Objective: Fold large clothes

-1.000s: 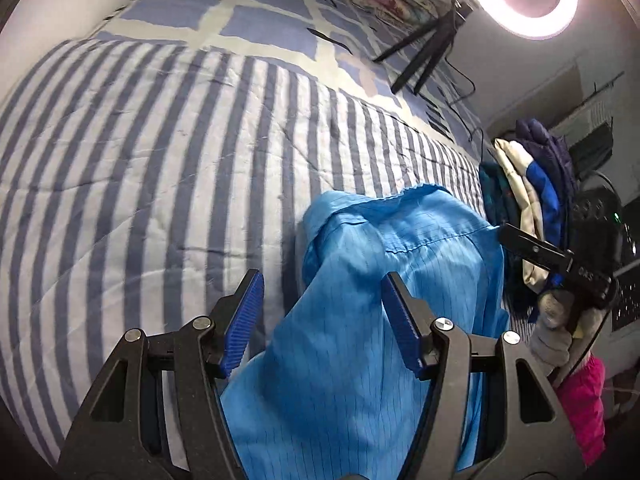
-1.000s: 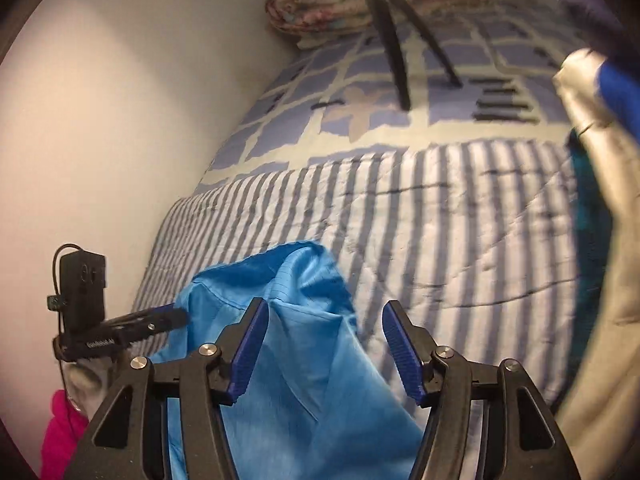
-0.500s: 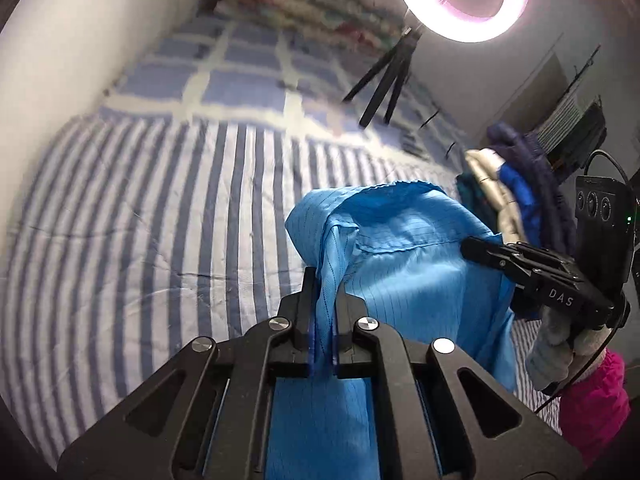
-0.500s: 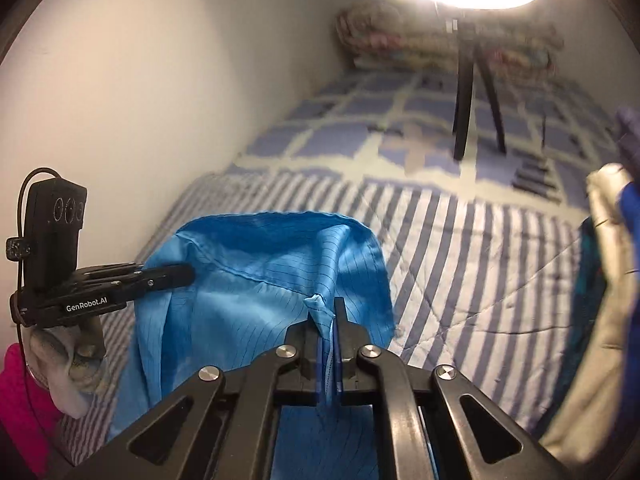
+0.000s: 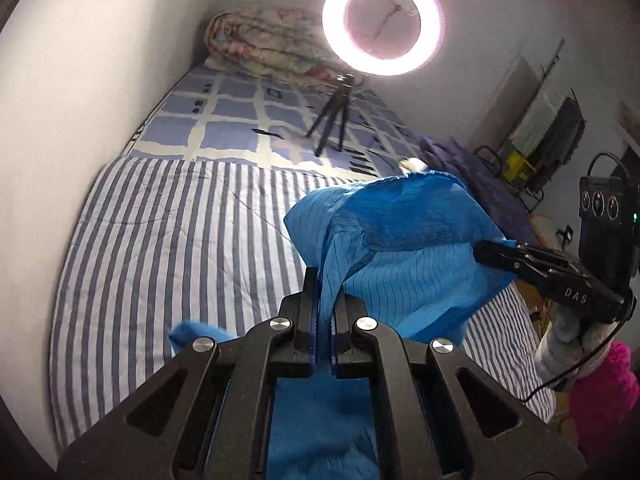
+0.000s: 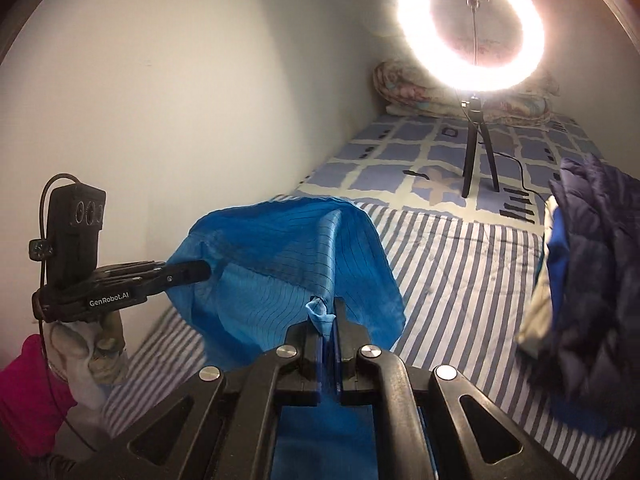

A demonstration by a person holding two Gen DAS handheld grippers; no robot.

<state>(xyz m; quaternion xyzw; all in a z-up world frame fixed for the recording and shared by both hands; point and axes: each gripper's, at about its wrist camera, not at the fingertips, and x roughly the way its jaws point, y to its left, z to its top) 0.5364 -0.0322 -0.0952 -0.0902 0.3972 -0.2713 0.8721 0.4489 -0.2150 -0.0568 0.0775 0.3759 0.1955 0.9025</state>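
Blue garment, one, pinched by two tongs, left and right.

bright blue garment, blue-and-white striped bedspread

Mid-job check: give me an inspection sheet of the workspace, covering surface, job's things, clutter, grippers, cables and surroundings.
Surface: bed with a striped quilt; a checked sheet lies beyond it.
Job's things: blue garment held up off the quilt, draped between both grippers.
Clutter: pile of dark clothes on the bed's right edge; rolled floral blanket at the far end.
Grippers: left gripper shut on the blue garment; right gripper shut on the blue garment.
Cables: a black lead runs from the tripod across the sheet.
Surroundings: lit ring light on the tripod; plain wall at the left.
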